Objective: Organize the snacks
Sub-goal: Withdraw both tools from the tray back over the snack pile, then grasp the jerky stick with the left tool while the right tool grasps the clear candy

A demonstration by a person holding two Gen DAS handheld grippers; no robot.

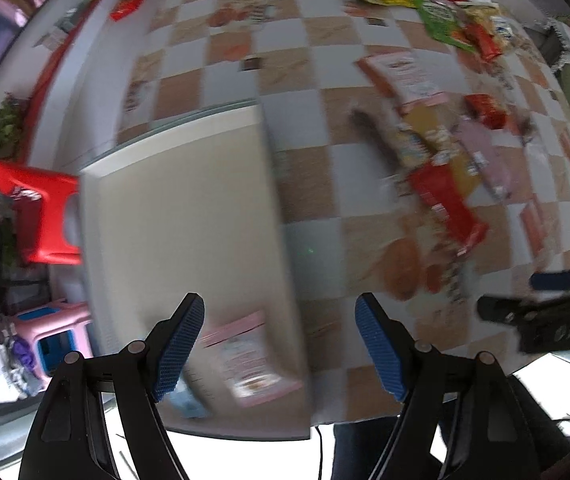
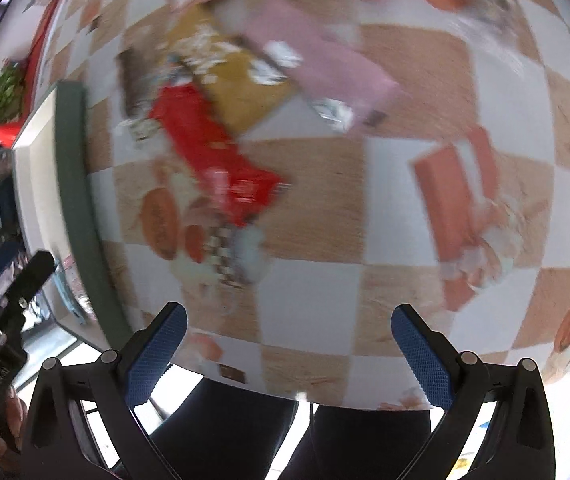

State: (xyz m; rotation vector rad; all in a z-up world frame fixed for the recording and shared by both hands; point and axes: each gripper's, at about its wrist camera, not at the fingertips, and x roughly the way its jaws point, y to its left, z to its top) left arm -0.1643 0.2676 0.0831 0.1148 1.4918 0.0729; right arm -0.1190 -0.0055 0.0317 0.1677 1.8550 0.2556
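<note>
Both the left gripper (image 1: 279, 344) and right gripper (image 2: 289, 354) gape wide, holding nothing — free to pick. The tray (image 1: 181, 216) sits beside the scattered snacks (image 2: 221, 160), with a pink packet (image 1: 251, 360) in it.

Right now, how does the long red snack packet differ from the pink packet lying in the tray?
The red packet lies on the checked tablecloth, outside the tray; the pink packet already sits inside the tray. The red packet is long, narrow and solid red; the pink packet is broader, with a pale printed panel. Both lie flat, and neither gripper holds them.
</note>
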